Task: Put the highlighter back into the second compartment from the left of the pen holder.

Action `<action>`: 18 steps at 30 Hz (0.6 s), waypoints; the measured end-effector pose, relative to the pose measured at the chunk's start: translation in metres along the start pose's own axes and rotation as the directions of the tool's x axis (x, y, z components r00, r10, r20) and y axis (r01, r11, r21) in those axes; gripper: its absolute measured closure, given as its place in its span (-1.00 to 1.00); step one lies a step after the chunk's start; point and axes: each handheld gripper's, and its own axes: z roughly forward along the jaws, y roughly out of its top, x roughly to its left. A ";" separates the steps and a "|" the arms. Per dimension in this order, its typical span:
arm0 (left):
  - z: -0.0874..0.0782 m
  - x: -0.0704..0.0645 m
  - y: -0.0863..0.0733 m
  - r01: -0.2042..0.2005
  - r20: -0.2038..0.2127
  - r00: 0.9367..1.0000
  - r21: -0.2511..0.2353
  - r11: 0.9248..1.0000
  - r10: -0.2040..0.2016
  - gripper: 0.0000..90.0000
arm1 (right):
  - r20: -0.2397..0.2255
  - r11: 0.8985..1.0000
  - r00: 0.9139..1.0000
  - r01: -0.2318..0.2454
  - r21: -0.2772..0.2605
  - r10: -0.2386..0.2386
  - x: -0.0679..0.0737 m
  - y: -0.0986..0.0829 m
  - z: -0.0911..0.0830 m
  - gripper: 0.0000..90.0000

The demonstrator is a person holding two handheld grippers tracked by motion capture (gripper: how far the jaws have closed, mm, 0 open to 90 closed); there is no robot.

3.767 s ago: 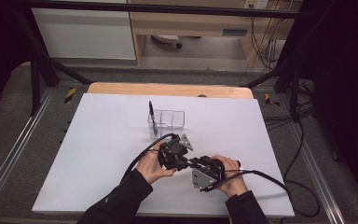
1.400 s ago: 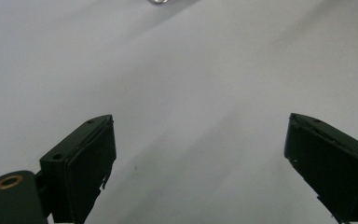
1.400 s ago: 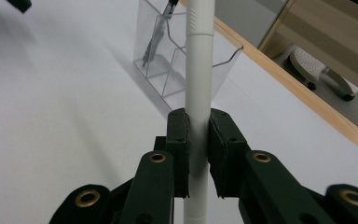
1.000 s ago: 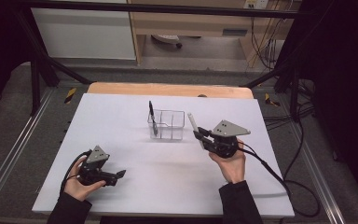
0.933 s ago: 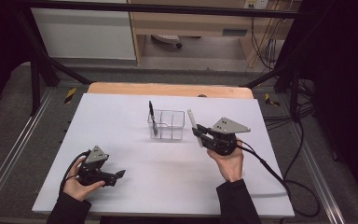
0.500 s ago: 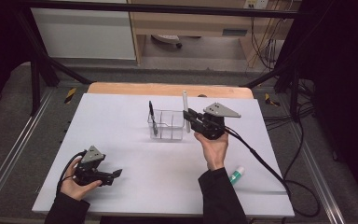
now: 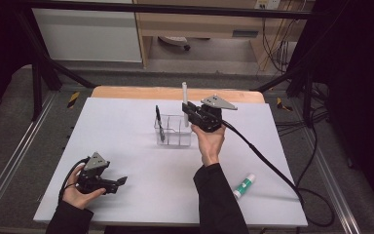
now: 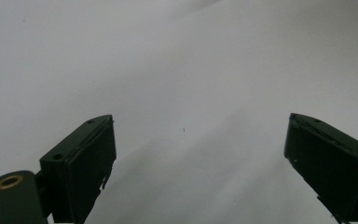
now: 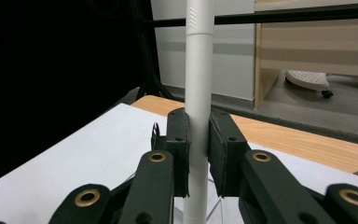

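Observation:
A clear plastic holder (image 7: 174, 131) stands mid-table with a black pen (image 7: 159, 122) upright in its left side. My right gripper (image 7: 186, 110) hovers at the holder's right rim, shut on a white pen (image 7: 185, 102) that stands upright with its lower end at the holder. In the right gripper view the white pen (image 9: 199, 84) is clamped between both pads (image 9: 178, 149), above the holder's clear rim. My left gripper (image 7: 121, 181) rests low at the front left of the white mat, open. In the left gripper view its fingers (image 8: 81, 163) are spread wide over bare mat.
A white and green tube (image 7: 244, 185) lies on the mat (image 7: 126, 122) at the front right, beside my right forearm. The right gripper's cable (image 7: 268, 163) trails across the mat's right side. A wooden table edge (image 7: 141, 92) runs along the back.
My right gripper carried the white pen left and forward to the holder and tipped it upright. The left gripper stayed at the front left. The green tube became visible.

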 end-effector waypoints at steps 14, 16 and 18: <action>0.001 0.000 0.000 -0.004 0.006 1.000 0.005 1.000 0.004 -0.81 | -0.004 1.000 1.000 -0.017 0.010 0.017 -0.004 -0.014 0.033 0.76; 0.002 0.000 0.000 0.000 0.006 1.000 0.006 1.000 0.000 -0.81 | -0.011 1.000 1.000 -0.017 0.009 0.017 -0.005 -0.016 0.036 0.76; 0.002 0.000 -0.001 -0.001 0.007 1.000 0.010 1.000 0.001 -0.81 | -0.016 1.000 1.000 -0.022 0.008 0.023 -0.006 -0.018 0.040 0.76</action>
